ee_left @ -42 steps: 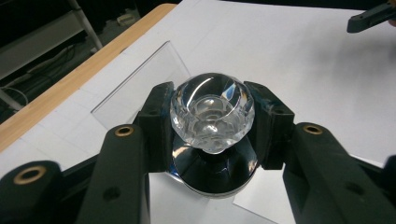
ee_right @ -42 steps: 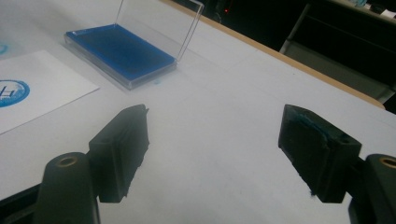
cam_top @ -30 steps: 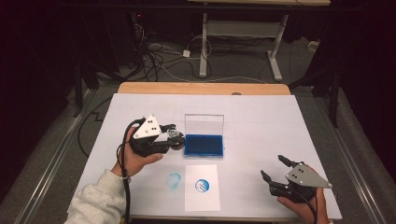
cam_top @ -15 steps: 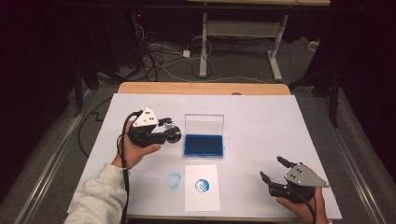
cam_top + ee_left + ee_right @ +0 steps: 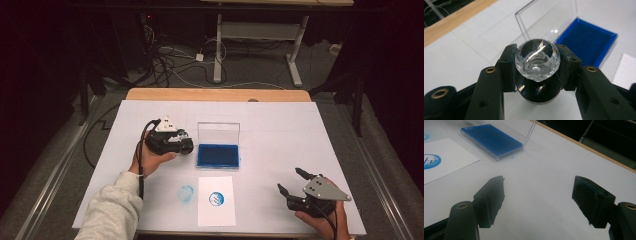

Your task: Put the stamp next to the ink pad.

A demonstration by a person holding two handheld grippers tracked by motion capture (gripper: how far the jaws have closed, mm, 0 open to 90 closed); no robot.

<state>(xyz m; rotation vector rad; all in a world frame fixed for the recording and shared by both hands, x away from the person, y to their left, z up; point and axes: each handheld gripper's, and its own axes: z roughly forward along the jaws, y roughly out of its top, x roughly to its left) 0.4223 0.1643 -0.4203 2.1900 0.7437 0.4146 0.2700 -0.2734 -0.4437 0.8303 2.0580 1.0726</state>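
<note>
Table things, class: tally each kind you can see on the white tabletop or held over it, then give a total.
Stamp with clear knob, held in the left tool: 1
Blue ink pad with open clear lid: 1
Stamped paper sheet: 1
Handheld tools, including the right tool: 2
Total: 5

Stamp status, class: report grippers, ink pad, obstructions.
Left gripper shut on stamp, beside open ink pad. Right gripper open, idle. Nothing obstructing.

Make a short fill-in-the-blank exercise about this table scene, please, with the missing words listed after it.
1. The left tongs are shut on a stamp with a clear ____ knob.
2. The ink pad in the open case is ____ in colour.
3. The white card bears a ____ blue print.
4. The right tongs are ____ and hold nothing.

Missing words: faceted; blue; round; open
</note>
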